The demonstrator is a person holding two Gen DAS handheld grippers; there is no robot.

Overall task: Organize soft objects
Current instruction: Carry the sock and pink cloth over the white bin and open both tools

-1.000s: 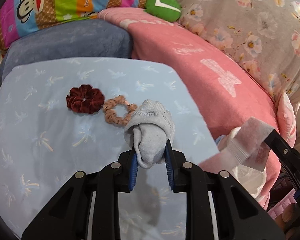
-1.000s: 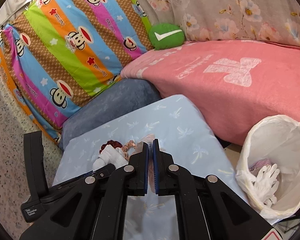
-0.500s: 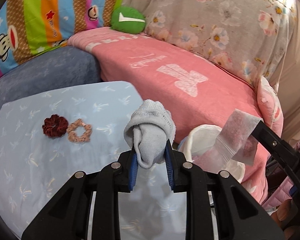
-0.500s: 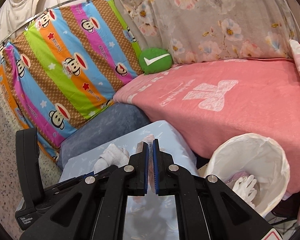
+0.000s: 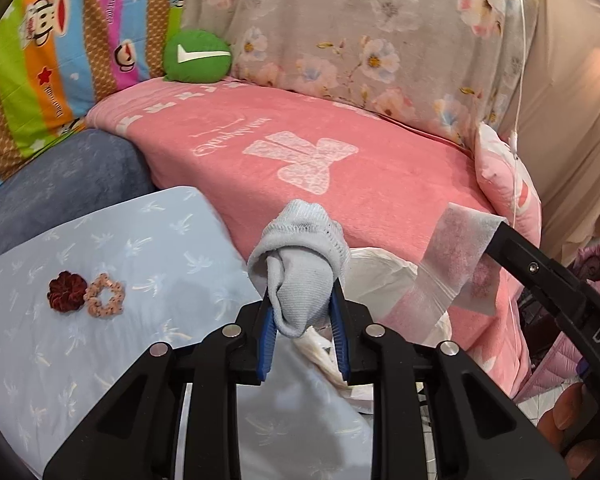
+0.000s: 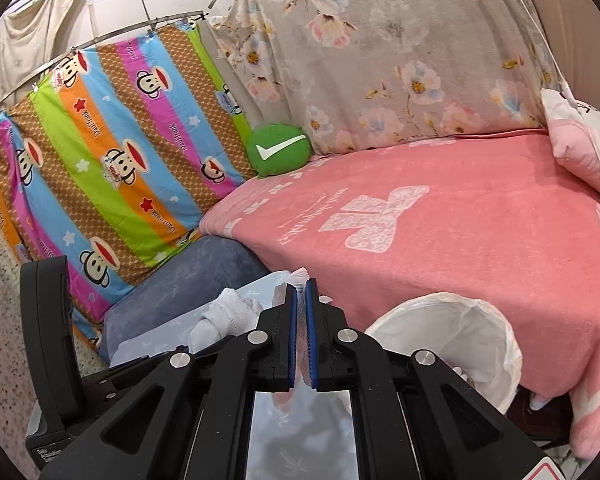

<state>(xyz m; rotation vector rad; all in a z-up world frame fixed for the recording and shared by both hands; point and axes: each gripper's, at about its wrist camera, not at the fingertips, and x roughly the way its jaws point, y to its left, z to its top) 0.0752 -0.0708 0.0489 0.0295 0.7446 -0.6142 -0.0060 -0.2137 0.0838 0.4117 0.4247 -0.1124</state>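
Observation:
My left gripper (image 5: 302, 316) is shut on a rolled grey sock (image 5: 300, 264), held in the air over the right edge of the light blue cushion (image 5: 100, 340). The sock (image 6: 226, 316) also shows low in the right wrist view. My right gripper (image 6: 301, 292) is shut on a thin translucent plastic bag (image 5: 456, 256), which hangs above the white-lined bin (image 6: 452, 332). A dark red scrunchie (image 5: 65, 291) and a peach scrunchie (image 5: 104, 295) lie side by side on the cushion, left of the sock.
A pink blanket (image 5: 340, 152) covers the bed behind the bin. A green round pillow (image 5: 196, 56) sits at the back, beside striped monkey-print fabric (image 6: 112, 152) and floral fabric (image 5: 360, 28). A grey-blue cushion (image 5: 60, 184) lies behind the light blue one. The bin holds white items (image 6: 466, 376).
Both grippers have lifted and swung right, away from the scrunchies and toward the bin. The sock and the bag stay gripped.

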